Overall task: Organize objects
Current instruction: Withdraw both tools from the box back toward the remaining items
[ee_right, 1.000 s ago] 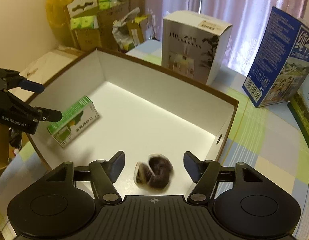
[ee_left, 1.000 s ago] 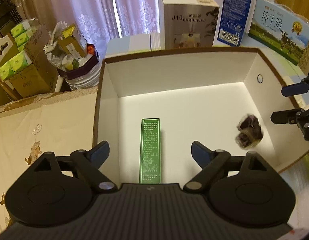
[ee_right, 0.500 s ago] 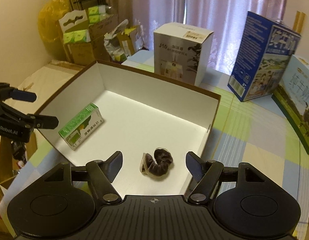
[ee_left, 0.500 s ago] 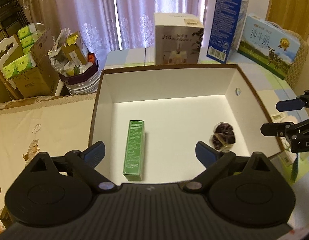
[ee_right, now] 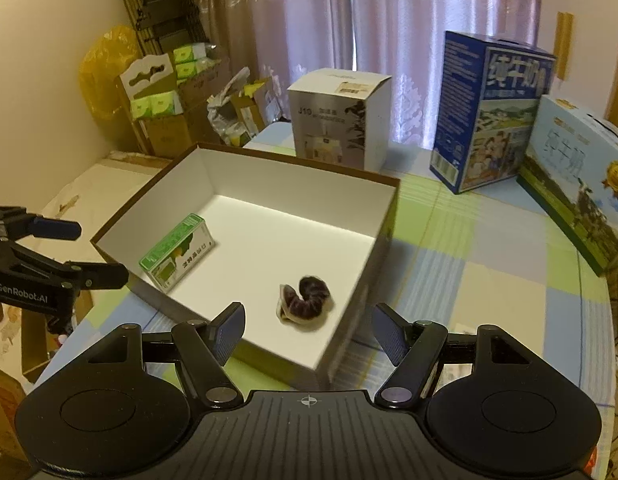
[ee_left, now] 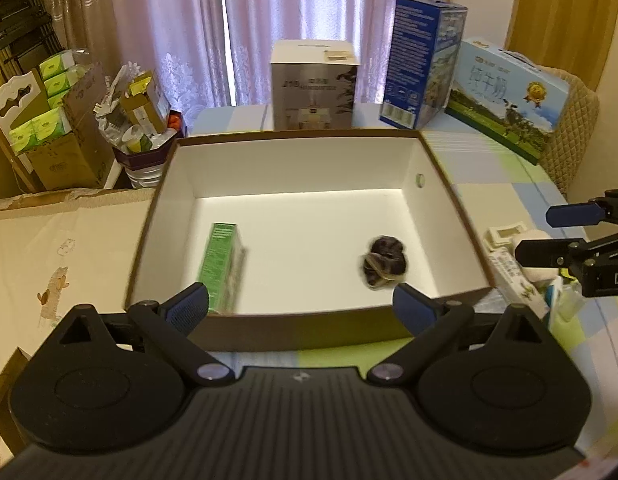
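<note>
An open carton with a brown rim (ee_left: 293, 134) (ee_right: 297, 164) and white inside stands on the checked tablecloth. Inside it, a green packet (ee_left: 223, 264) (ee_right: 177, 258) lies at the left and a dark curled scrunchie-like item (ee_left: 385, 262) (ee_right: 307, 300) lies at the right. My left gripper (ee_left: 301, 306) (ee_right: 95, 252) is open with nothing in it, hovering just outside the carton's near wall. My right gripper (ee_right: 311, 328) (ee_left: 541, 234) is also open and holds nothing, above the carton's right corner.
At the back stand a grey-white carton (ee_left: 313, 88) (ee_right: 337, 120), a tall blue carton (ee_left: 421, 76) (ee_right: 489, 116) and a milk box (ee_left: 509, 96) (ee_right: 577, 184). Small white packets (ee_left: 505, 236) and a tube (ee_left: 513, 276) lie right of the carton. Cluttered boxes (ee_left: 49, 128) fill the floor at left.
The dark item fell from between the right fingers and settled on the carton's floor. Both grippers drew back and up, out of the carton, staying open.
</note>
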The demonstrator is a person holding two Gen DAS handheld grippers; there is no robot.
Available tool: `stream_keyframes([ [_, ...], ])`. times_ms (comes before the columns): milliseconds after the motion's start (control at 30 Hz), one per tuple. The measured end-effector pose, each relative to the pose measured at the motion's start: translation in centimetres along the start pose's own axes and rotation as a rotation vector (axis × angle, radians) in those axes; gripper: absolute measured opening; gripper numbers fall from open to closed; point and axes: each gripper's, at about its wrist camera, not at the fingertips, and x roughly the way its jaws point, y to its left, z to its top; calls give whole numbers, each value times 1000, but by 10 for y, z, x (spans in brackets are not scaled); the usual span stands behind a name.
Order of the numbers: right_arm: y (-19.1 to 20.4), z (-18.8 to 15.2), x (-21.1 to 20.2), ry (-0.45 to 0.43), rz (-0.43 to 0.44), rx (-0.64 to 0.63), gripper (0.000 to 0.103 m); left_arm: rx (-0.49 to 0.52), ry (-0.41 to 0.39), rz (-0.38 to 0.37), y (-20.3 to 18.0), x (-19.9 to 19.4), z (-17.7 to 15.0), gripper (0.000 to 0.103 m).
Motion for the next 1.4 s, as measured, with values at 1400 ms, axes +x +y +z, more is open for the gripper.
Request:
stream_keyframes([
  [1400,-164,-176,-126,119,-119,279,67,118,125,-171,-214,24,-69,94],
])
